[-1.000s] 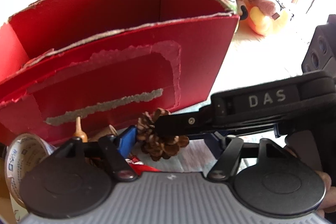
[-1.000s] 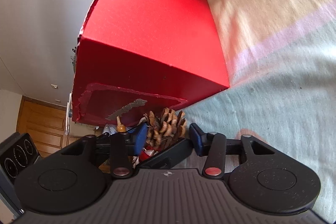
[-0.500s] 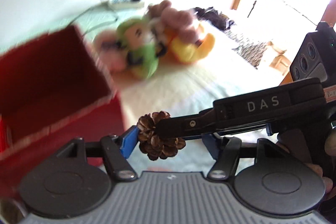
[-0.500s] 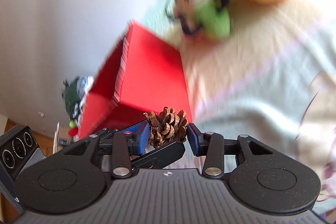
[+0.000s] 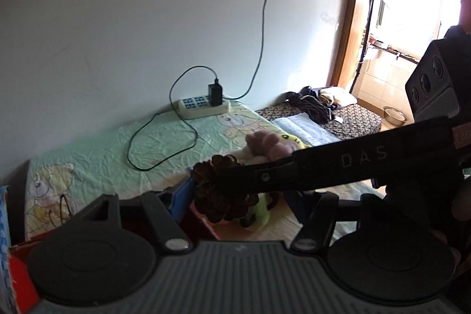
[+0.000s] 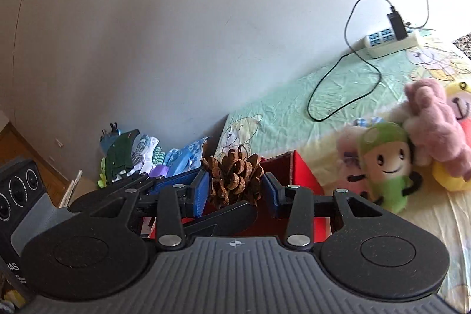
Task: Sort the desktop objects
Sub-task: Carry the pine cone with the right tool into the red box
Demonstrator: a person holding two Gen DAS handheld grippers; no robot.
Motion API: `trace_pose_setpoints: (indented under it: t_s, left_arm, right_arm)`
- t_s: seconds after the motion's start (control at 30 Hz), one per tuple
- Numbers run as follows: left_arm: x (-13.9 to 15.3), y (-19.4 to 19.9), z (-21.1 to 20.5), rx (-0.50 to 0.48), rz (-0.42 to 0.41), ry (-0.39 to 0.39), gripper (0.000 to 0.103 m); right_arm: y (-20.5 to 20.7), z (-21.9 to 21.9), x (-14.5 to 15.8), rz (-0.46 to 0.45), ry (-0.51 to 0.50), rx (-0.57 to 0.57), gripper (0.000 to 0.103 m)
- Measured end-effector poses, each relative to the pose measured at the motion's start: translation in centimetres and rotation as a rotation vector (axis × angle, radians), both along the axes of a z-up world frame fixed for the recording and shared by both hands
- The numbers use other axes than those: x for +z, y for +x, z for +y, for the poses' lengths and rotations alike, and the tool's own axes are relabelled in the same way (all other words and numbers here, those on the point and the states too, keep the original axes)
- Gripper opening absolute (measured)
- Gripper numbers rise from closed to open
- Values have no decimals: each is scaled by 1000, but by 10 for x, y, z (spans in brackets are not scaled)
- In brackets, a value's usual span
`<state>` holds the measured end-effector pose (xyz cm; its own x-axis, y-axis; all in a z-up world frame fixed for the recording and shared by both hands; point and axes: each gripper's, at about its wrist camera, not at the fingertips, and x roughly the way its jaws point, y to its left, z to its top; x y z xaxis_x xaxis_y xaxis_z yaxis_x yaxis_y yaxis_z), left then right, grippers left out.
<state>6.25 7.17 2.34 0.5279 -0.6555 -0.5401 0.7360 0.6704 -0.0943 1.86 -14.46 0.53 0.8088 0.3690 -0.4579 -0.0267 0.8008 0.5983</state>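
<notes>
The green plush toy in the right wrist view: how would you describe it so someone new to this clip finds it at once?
Start at the bed sheet with its cartoon bear print, then go to the heap of soft toys beside the red box. The green plush toy stands nearest the box: a cream smiling face under a green cap, thin black arms. Its neighbours are a pink plush and a yellow plush.

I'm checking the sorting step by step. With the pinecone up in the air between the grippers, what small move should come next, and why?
Probably lower the pinecone straight down toward the open red box and only then let go. The right gripper has its blue pads against the cone's sides, and the box rim shows just below and behind it, so the drop looks short.
</notes>
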Motion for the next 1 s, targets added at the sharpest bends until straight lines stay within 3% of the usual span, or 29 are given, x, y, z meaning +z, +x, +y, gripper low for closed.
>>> trace_pose_setpoints:
  t_s: [0.13,0.33,0.53,0.7,0.8,1.0]
  left_arm:
    - [-22,29,35,71,89,42,68]
    - [-81,68,71,142,314,108,68]
    - [-130,99,71,117,505,230,67]
    - [-158,114,63,102,670,307,66]
    - [-163,118,56,98,702,342,69]
    - [-168,120,37,79,716,402,70]
  right_arm:
    - [44,35,-24,85,-55,92,43]
    - [88,81,-65,279,-105,184,43]
    - [112,102,-96,450,-158,216,43]
    - [119,110,-109,540,-295,191,43]
    - [120,112,-112,544,-375,165,43]
    - [119,106,-111,523,-360,114,41]
